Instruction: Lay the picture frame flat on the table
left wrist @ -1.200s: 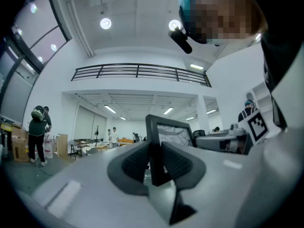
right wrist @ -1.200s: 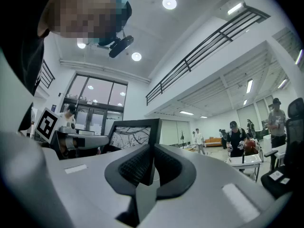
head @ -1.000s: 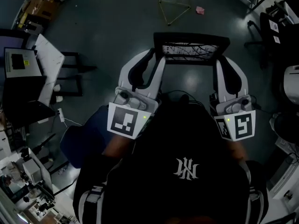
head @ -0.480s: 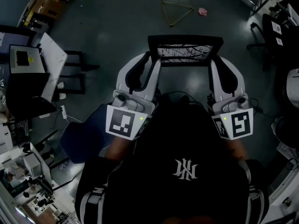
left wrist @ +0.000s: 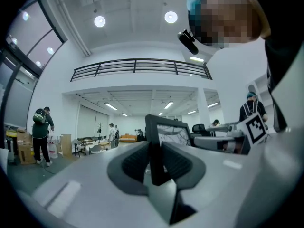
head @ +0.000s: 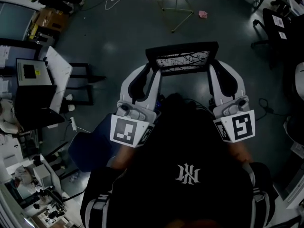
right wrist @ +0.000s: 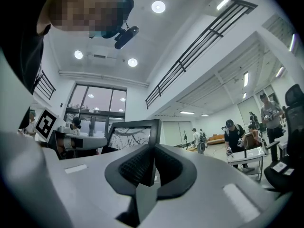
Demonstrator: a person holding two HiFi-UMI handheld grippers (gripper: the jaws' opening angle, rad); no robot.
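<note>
Showing branches, perhaps: black picture frame [head: 183, 61]

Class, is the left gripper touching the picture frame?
Touching. The left gripper view shows the left gripper clamped on the side edge of the picture frame, with a jaw pressed against each face.

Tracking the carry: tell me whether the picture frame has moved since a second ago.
Yes. In the head view, the picture frame has shifted left against the pink scrap on the floor.
</note>
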